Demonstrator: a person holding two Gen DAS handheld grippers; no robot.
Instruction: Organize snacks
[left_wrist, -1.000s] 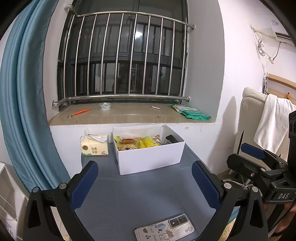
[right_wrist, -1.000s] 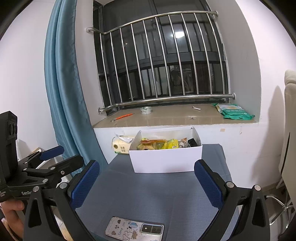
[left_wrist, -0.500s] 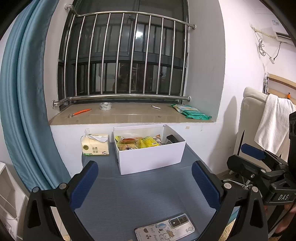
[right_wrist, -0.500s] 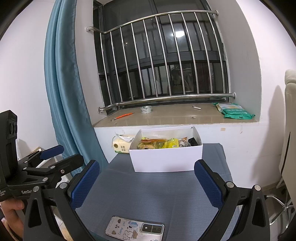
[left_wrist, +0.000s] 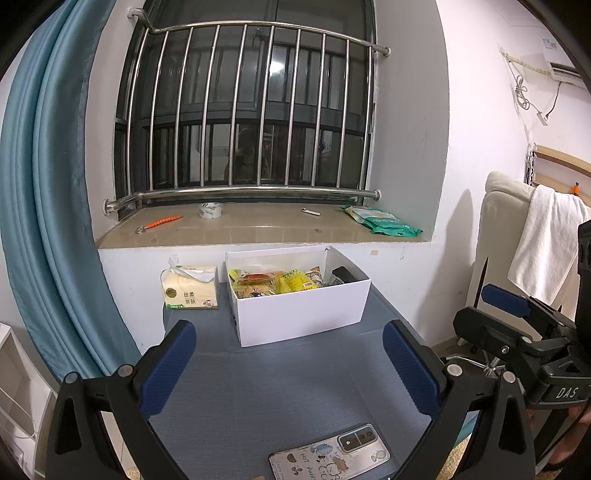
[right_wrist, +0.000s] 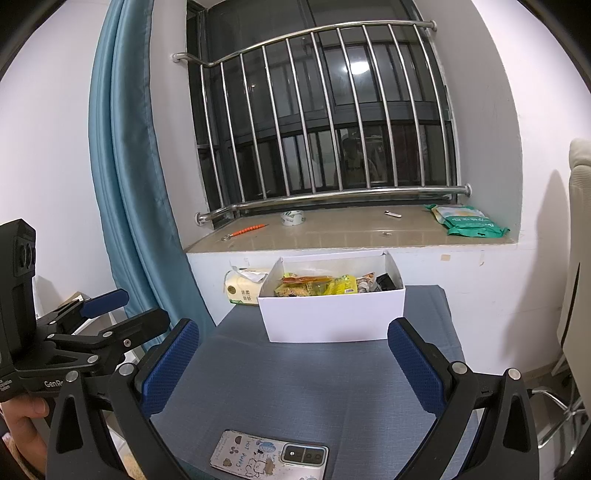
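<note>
A white box (left_wrist: 301, 312) (right_wrist: 334, 319) stands at the far end of the blue-grey table (left_wrist: 280, 387) (right_wrist: 310, 384), under the window sill. Inside it lie several snack packets (left_wrist: 275, 282) (right_wrist: 319, 286), yellow, orange and dark ones. My left gripper (left_wrist: 290, 363) hangs open over the near half of the table, well short of the box, holding nothing. My right gripper (right_wrist: 293, 365) is also open and empty, at about the same distance. Each gripper shows in the other's view: the right one (left_wrist: 517, 332) at the right edge, the left one (right_wrist: 92, 321) at the left edge.
A phone in a cartoon case (left_wrist: 328, 458) (right_wrist: 269, 458) lies at the table's near edge. A tissue pack (left_wrist: 190, 288) (right_wrist: 243, 288) sits left of the box. The sill holds a tape roll (left_wrist: 210, 210), an orange tool (left_wrist: 159, 223) and green packets (left_wrist: 380, 221). A blue curtain (left_wrist: 44, 221) hangs left, a towel-draped chair (left_wrist: 535, 251) stands right.
Both views have shifted very slightly, as if the grippers drifted a little. Nothing on the table has moved and both grippers stay open.
</note>
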